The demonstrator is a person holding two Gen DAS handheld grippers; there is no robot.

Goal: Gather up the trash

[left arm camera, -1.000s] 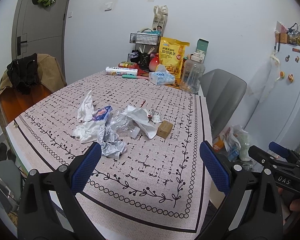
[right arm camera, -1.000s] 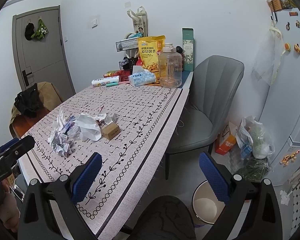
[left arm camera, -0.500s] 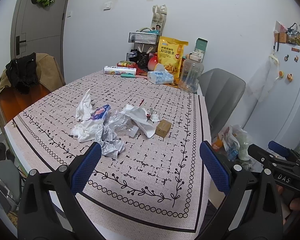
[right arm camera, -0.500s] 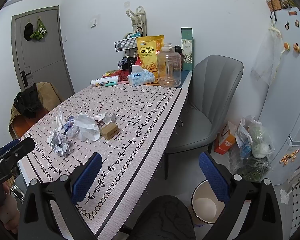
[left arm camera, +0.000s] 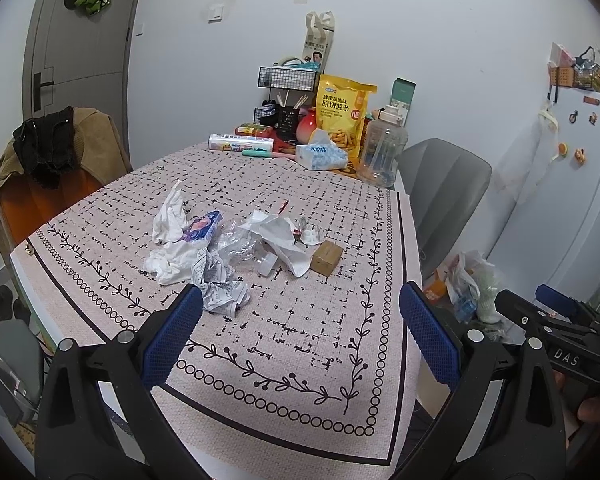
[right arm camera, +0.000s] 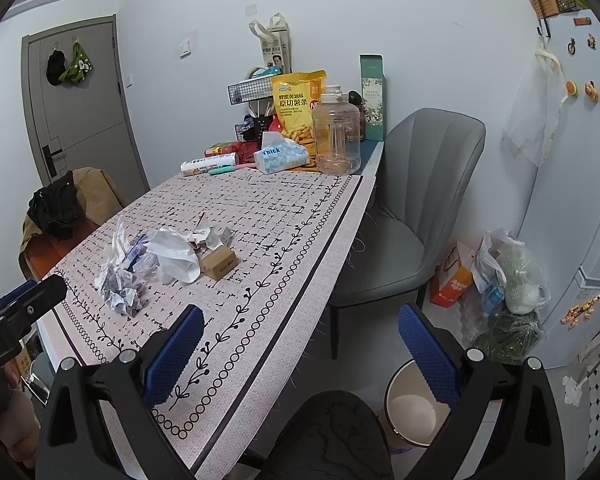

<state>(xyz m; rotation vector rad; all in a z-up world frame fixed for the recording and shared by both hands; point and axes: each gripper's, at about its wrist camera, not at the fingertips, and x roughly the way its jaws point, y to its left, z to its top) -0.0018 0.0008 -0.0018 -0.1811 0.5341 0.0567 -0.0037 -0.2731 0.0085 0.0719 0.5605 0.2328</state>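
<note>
Trash (left arm camera: 228,248) lies mid-worktop (left arm camera: 300,360), just beyond my left hand-held gripper (left arm camera: 300,332), whose jaws gape wide; my right hand-held gripper (right arm camera: 300,354), equally wide and empty, overhangs the worktop's right edge.

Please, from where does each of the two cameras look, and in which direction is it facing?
Left wrist: sits behind the open left claw, facing along the table toward the trash pile; the right claw shows at right.
Right wrist: behind the open right claw, over the table's right edge, facing the grey chair and bin; the left claw shows at left.
Shared: trash pile, cardboard box, chair.
</note>
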